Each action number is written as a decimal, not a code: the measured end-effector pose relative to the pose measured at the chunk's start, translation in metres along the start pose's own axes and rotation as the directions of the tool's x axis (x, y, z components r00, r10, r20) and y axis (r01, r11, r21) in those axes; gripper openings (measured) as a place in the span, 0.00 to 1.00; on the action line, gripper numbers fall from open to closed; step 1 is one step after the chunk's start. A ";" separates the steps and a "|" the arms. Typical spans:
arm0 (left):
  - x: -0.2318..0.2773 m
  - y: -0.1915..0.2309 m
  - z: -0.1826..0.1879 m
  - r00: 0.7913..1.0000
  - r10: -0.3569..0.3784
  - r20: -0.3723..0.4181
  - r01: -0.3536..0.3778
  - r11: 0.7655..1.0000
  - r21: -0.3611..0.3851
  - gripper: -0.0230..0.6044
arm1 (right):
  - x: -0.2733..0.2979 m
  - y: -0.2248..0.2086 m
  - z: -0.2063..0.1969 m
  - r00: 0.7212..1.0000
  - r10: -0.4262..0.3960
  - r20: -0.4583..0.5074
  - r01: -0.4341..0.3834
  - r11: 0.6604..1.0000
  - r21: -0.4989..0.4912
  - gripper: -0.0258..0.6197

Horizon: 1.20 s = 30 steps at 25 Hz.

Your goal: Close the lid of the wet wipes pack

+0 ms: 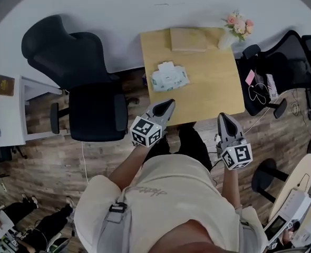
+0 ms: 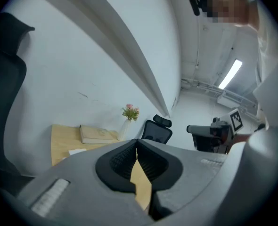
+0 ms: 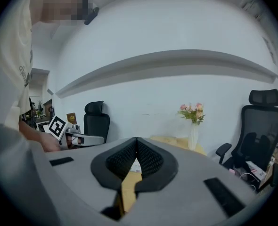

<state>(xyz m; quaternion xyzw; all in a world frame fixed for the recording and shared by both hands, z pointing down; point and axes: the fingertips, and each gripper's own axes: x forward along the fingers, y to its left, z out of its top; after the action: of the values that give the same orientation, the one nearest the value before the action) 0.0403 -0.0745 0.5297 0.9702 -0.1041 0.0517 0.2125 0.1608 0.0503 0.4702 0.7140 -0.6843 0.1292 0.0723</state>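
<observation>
The wet wipes pack point(image 1: 169, 78) lies on the left part of the small wooden table point(image 1: 213, 88), pale green and white, with its white lid flap raised at the far end. Both grippers hover off the table's near edge, well short of the pack. My left gripper point(image 1: 168, 105) points at the table's near-left corner, jaws shut and empty point(image 2: 137, 142). The right gripper point(image 1: 222, 117) sits by the near-right corner, also shut on nothing point(image 3: 136, 141). A sliver of white, probably the pack point(image 3: 135, 166), shows below the right jaws.
A tan book point(image 1: 188, 39) lies at the table's far edge beside a vase of pink flowers point(image 1: 234, 26). A black office chair point(image 1: 87, 88) stands left of the table, another black chair point(image 1: 282, 67) to the right. The white wall runs behind.
</observation>
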 end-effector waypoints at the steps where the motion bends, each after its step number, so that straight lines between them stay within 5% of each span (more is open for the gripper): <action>1: -0.002 0.006 -0.001 1.000 0.019 -0.006 -0.019 1.000 0.017 0.07 | 0.010 0.000 -0.001 1.000 0.018 -0.011 -0.018 1.000 0.001 0.04; 12: 0.015 0.070 0.030 0.968 0.250 0.010 -0.250 0.968 0.013 0.07 | 0.132 -0.025 0.017 0.962 0.271 -0.007 -0.271 0.963 0.003 0.04; 20: 0.070 0.085 0.081 0.937 0.346 0.040 -0.348 0.931 0.106 0.07 | 0.203 -0.064 0.024 0.910 0.413 -0.013 -0.414 0.910 -0.002 0.04; 30: 0.093 0.092 0.077 0.884 0.468 -0.004 -0.464 0.877 0.123 0.07 | 0.258 -0.078 0.006 0.842 0.537 -0.052 -0.539 0.841 -0.049 0.05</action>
<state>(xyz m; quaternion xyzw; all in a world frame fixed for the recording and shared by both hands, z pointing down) 0.1141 -0.2057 0.5106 0.9265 -0.3275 0.1239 0.1375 0.2469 -0.1949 0.5429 0.4884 -0.8593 0.1359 0.0676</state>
